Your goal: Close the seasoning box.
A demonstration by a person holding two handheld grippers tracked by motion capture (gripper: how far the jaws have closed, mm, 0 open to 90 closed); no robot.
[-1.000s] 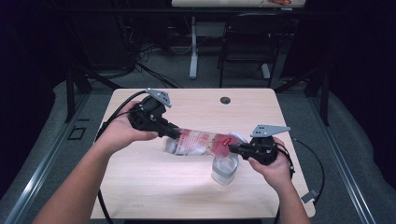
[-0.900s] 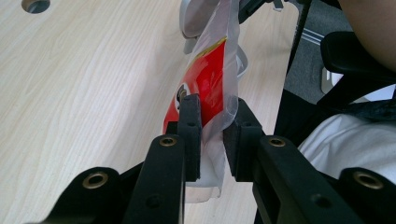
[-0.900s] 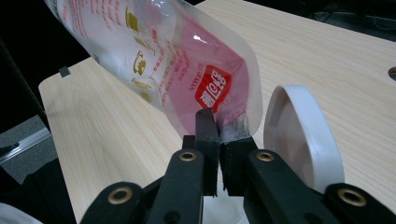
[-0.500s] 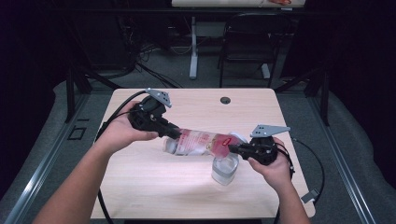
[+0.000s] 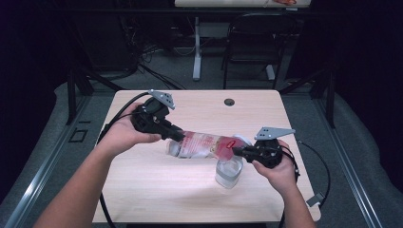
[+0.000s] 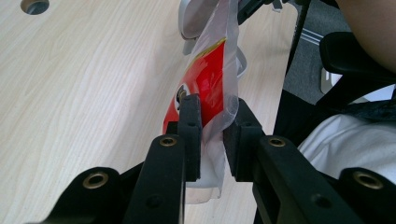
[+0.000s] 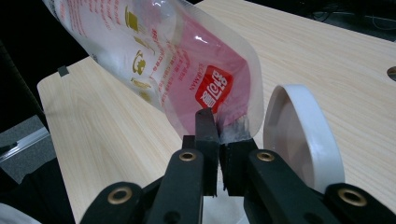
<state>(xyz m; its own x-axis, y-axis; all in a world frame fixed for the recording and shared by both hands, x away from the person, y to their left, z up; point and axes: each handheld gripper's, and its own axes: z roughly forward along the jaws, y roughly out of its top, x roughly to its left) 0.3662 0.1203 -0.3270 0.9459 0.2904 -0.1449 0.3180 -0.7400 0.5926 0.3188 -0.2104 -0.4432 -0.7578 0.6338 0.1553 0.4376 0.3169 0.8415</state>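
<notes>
Pale wood counter (image 5: 142, 190). Pouch (image 5: 206, 145) spans centre frame, long axis left–right, above the jar (image 5: 229, 172); left tongs (image 5: 175, 135) clamp one end, right tongs (image 5: 237, 152) the other.

Setting: lab or recording studio. Evidence: a single light wood table (image 5: 142, 190) with a cable port (image 5: 229, 101), black curtained surroundings, grey floor with loose cables (image 5: 157, 76), metal stand legs (image 5: 196, 57), an empty black chair (image 5: 252, 42) behind.

One plastic pouch (image 5: 205, 145), one clear jar (image 5: 228, 172), one white lid (image 7: 299, 133), two grippers.
</notes>
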